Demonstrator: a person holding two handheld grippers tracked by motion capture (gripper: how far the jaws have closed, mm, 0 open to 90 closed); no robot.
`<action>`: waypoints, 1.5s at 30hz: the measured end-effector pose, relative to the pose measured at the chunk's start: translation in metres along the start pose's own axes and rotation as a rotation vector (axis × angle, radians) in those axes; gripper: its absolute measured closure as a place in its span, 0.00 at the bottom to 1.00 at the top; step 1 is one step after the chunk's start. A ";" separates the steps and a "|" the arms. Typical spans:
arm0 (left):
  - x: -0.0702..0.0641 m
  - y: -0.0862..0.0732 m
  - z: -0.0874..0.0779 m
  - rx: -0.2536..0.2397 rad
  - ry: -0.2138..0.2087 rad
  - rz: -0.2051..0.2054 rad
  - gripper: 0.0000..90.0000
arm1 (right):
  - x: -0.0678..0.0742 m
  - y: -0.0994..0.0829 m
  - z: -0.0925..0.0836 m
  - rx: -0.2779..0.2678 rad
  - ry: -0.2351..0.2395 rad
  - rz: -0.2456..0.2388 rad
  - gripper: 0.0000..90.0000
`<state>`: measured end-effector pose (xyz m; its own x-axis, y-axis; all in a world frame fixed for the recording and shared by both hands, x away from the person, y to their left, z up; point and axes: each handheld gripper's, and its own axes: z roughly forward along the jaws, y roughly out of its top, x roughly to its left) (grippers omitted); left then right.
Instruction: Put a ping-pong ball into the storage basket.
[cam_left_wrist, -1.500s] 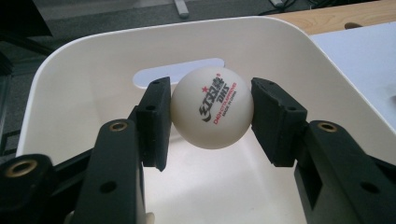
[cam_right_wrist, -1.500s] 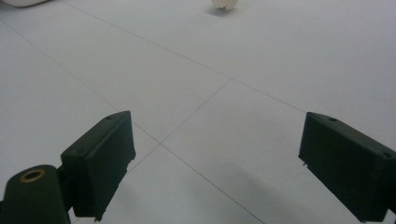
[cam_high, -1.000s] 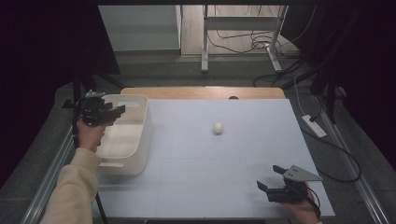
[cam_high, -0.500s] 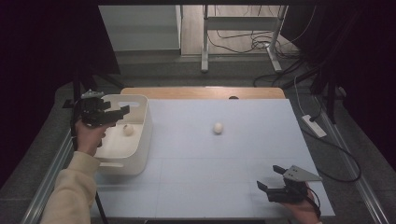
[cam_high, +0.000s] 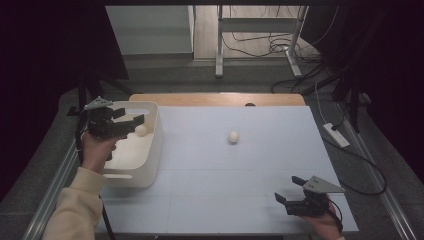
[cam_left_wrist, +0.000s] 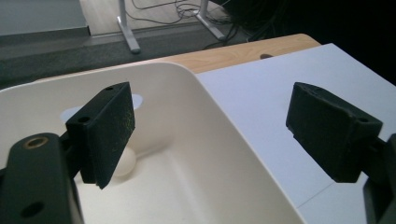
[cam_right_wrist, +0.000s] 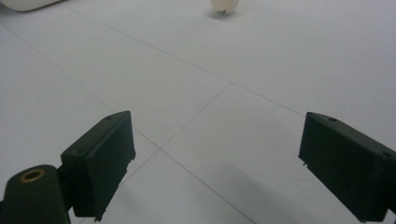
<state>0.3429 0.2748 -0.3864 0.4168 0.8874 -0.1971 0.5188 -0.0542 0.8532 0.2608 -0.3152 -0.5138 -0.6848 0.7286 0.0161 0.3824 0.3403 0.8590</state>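
Balls are the things in hand: one lies inside the white bin, one out on the table. Nearest the person, at the table's front right, the right gripper (cam_high: 289, 192) rests low over the white table (cam_high: 210, 200), its jaws spread wide with nothing between them; in the right gripper view (cam_right_wrist: 215, 163) bare tabletop shows between the two black pads. Farther out, near the table's middle, the second ball (cam_high: 233, 136) sits alone, well apart from both grippers, and it shows again at the top of the right gripper view (cam_right_wrist: 224, 4). On the left, the left gripper (cam_high: 131, 121) hangs over the white bin (cam_high: 150, 165), held in the person's left hand (cam_high: 97, 150). Its jaws have just been opening and now stand wide, empty. Below them, the first ball (cam_high: 141, 130) rests on the bin's floor near the far wall; in the left gripper view (cam_left_wrist: 123, 163) it peeps out from behind the left pad. Beyond the white surface runs a strip of wooden tabletop (cam_high: 215, 99).
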 end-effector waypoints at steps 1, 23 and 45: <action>0.000 0.000 0.000 0.000 0.000 0.000 0.18 | 0.000 0.000 0.000 0.000 0.000 0.000 0.12; -0.022 0.000 -0.004 -0.038 -0.129 0.012 0.17 | -0.001 -0.001 -0.001 -0.007 -0.007 0.008 0.12; -0.050 0.000 0.001 -0.040 -0.203 0.057 0.17 | 0.001 -0.002 -0.004 -0.010 -0.009 0.008 0.12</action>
<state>0.3230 0.2297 -0.3775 0.5890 0.7725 -0.2375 0.4616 -0.0804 0.8834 0.2569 -0.3181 -0.5135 -0.6763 0.7364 0.0186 0.3815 0.3285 0.8640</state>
